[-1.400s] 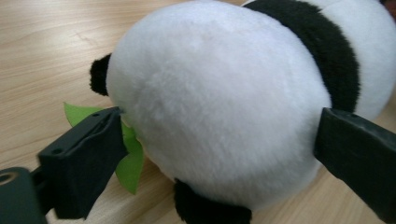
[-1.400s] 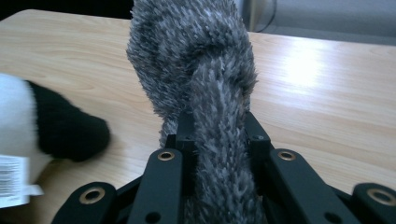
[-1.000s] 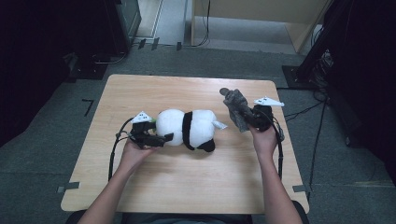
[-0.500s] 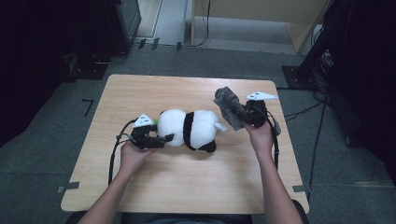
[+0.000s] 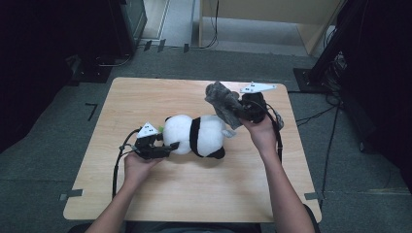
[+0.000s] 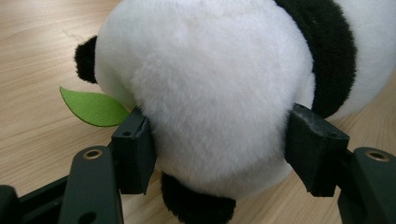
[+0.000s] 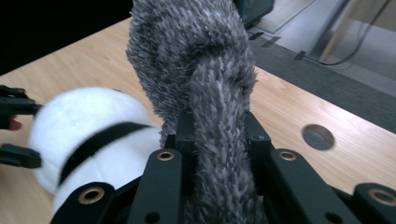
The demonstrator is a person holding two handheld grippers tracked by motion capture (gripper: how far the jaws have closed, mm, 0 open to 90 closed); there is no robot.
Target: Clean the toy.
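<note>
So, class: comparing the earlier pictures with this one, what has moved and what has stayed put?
The right gripper, shut on the grey plush toy, lifted it up and away from the table. The left gripper has just been closing its jaws around the panda's head. The panda itself lies where it was.

Black-and-white plush panda (image 5: 199, 136), green leaf (image 6: 93, 107), speckled grey plush (image 5: 223, 103)

Panda plush (image 6: 210, 88) cut off top and right; grey plush (image 7: 196, 65) top cropped.
</note>
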